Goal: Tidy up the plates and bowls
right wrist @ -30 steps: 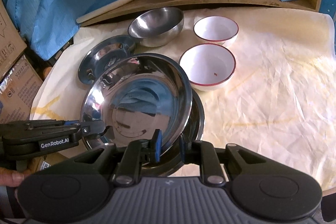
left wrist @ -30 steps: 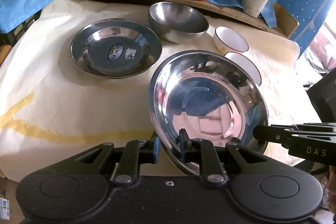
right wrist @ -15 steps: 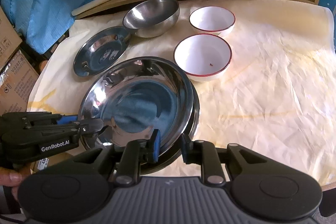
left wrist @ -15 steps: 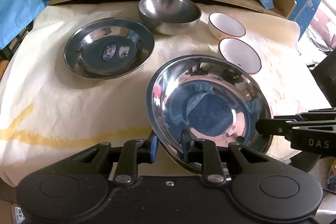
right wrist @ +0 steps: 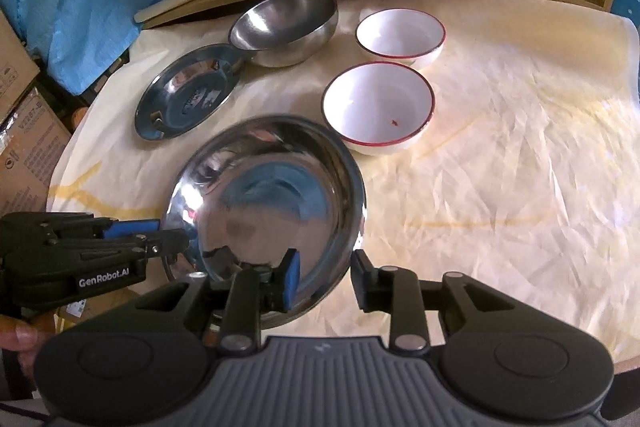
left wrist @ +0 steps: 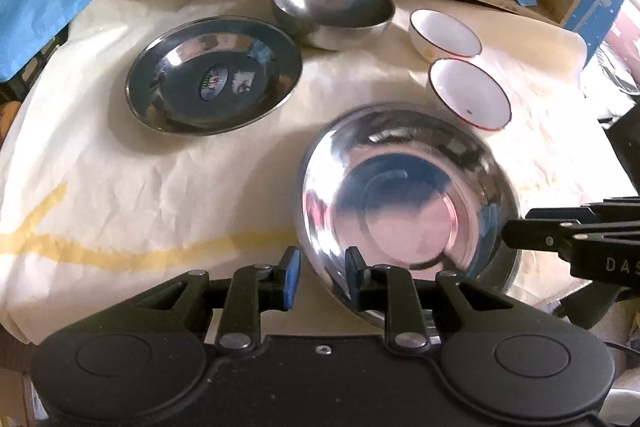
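Both grippers, left (left wrist: 319,277) and right (right wrist: 325,277), spread around the steel plate's (left wrist: 408,203) rim

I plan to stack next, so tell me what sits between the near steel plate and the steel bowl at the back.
Only bare crumpled paper lies between near steel plate and steel bowl, seen best from the right wrist; the labelled plate sits left of that line.

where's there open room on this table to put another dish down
The widest bare stretch is the paper to the right of the two white bowls. A smaller patch lies below the flat steel plate, left of the near steel plate. The back centre is crowded: steel bowl, flat plate and white bowls sit close together.
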`<state>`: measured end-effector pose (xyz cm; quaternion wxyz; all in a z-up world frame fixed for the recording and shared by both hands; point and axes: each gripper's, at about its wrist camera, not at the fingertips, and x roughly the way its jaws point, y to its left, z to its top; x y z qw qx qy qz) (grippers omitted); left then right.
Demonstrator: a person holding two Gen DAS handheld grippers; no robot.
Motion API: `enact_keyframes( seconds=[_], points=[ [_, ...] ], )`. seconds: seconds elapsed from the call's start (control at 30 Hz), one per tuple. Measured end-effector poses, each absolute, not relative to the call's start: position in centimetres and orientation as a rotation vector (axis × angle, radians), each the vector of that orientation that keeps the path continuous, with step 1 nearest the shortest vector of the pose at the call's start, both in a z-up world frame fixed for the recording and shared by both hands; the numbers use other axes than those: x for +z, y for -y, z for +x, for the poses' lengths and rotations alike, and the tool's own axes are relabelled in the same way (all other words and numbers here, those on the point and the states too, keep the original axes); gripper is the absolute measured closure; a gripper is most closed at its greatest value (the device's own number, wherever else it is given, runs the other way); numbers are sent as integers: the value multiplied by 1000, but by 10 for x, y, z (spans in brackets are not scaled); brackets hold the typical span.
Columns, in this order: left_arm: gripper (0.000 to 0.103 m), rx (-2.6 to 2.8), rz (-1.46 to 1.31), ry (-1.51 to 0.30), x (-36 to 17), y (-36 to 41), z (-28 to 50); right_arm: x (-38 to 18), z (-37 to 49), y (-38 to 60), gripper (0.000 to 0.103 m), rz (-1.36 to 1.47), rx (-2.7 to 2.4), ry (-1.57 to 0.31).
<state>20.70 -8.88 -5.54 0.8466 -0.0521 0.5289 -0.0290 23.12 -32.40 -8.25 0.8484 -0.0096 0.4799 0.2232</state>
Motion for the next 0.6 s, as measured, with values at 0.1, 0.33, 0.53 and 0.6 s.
enact_keyframes(
  seconds=[0.1, 0.33, 0.53, 0.6],
  points=[
    [68, -40, -136, -1106, -53, 85, 207, -80, 233, 325, 53, -32, 475, -1000],
    [26, 70, -243, -1044, -43, 63, 203, -71, 237, 325, 24, -34, 513, -947],
    [2, 160, -337, -997, -34, 34, 203, -63, 239, 318, 6, -24, 561, -891],
    [1, 188, -359, -978, -32, 24, 204, -60, 240, 315, 2, -15, 572, -872]
  ],
)
